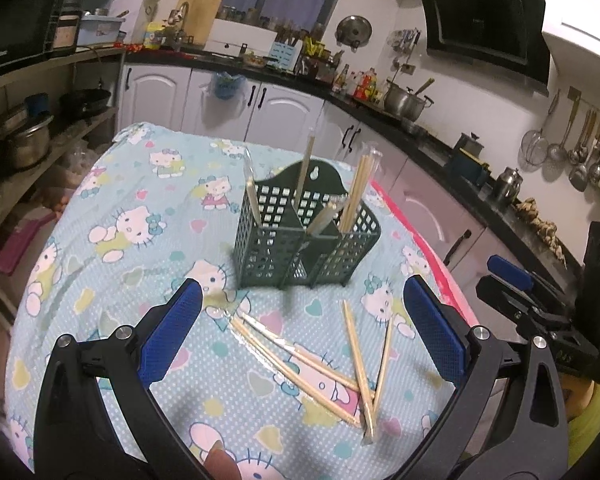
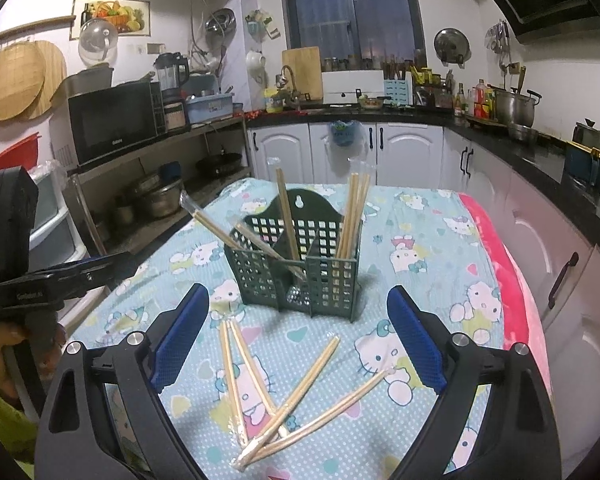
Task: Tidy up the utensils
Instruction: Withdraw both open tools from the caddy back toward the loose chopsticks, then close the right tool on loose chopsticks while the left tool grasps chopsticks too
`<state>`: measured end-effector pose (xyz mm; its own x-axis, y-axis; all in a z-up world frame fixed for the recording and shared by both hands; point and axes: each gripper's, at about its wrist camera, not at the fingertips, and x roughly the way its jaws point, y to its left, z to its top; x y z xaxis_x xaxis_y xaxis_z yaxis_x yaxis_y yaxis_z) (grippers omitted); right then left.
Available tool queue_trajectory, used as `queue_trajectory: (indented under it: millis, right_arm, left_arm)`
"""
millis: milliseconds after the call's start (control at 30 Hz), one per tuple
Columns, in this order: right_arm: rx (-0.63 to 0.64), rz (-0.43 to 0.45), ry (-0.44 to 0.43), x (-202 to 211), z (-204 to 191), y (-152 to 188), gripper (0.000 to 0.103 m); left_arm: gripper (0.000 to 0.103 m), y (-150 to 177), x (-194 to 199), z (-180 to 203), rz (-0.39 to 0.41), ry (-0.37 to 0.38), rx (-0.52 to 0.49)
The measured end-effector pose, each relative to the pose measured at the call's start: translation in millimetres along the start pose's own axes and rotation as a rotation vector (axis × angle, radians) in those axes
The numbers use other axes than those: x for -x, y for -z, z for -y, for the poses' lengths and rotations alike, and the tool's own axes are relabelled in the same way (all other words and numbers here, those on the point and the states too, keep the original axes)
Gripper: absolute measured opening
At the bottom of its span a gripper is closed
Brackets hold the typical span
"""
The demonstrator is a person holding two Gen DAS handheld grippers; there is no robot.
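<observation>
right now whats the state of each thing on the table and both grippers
left hand-held gripper: open, empty
right hand-held gripper: open, empty
green caddy: upright, part filled
chopsticks in caddy: standing, leaning
loose chopsticks: lying crossed on the tablecloth

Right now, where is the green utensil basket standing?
The green basket stands upright on the Hello Kitty cloth, centre of both views, just beyond the loose chopsticks lying before the open tools.
</observation>
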<state>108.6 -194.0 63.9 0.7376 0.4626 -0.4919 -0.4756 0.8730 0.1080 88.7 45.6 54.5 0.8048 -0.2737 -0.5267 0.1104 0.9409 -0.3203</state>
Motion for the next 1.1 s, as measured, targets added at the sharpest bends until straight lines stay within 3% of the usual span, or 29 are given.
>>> queue_trajectory:
  millis: [500,933,1100]
  right_arm:
    - [-0.017,-0.079,0.019,-22,17,17,0.088]
    - [-0.025,-0.158,0.033,-49,25,34,0.084]
    - [-0.018,-0.187,0.036,-58,24,40,0.081]
  left_arm:
    - [0.093,29,-35,-9,-0.111,-0.022,0.002]
    - [0.092,57,-71,-36,-0.212,-0.049,0.069]
    - [0.080,64,-81,-40,-0.245,-0.037,0.089]
